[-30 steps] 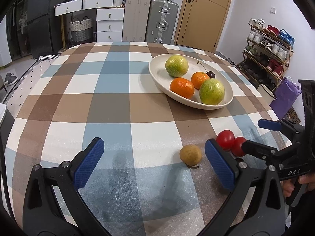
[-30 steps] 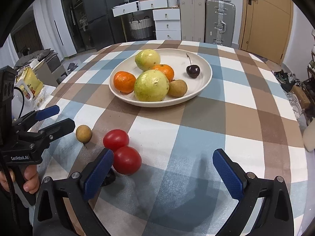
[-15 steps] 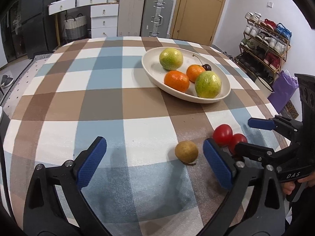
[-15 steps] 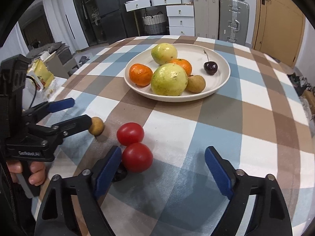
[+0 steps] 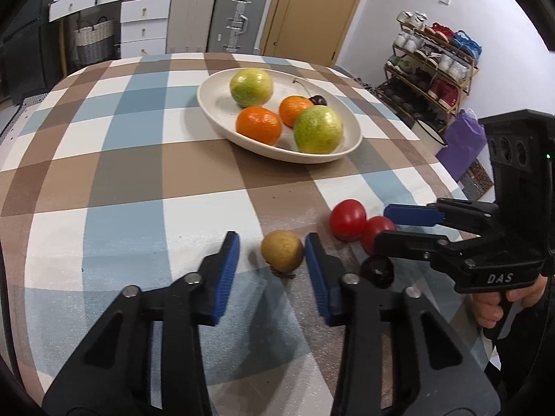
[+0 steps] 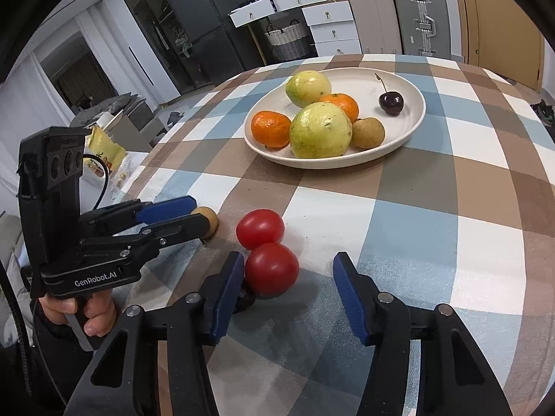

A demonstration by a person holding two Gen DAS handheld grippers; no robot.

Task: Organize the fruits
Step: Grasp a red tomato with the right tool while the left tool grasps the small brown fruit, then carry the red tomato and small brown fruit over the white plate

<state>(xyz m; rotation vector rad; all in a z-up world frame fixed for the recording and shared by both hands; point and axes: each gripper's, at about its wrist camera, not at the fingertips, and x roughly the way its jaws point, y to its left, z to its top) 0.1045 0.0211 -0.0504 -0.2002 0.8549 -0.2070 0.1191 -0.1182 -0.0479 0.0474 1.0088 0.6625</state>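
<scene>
Both grippers closing on loose fruit near the checked tablecloth's [image 5: 138, 180] near edge

The left gripper [image 5: 272, 253] narrows around the small round tan fruit [image 5: 281, 250], not yet pinching; the right gripper [image 6: 288, 274] narrows around the nearer glossy red tomato [image 6: 271, 269], whose far pad stands clear, so either may roll off

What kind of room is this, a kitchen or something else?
Most likely a lived-in home, perhaps a dining corner near the entrance: a table with a checked tablecloth and a fruit plate, a shoe rack by the wooden door, and suitcases.
</scene>
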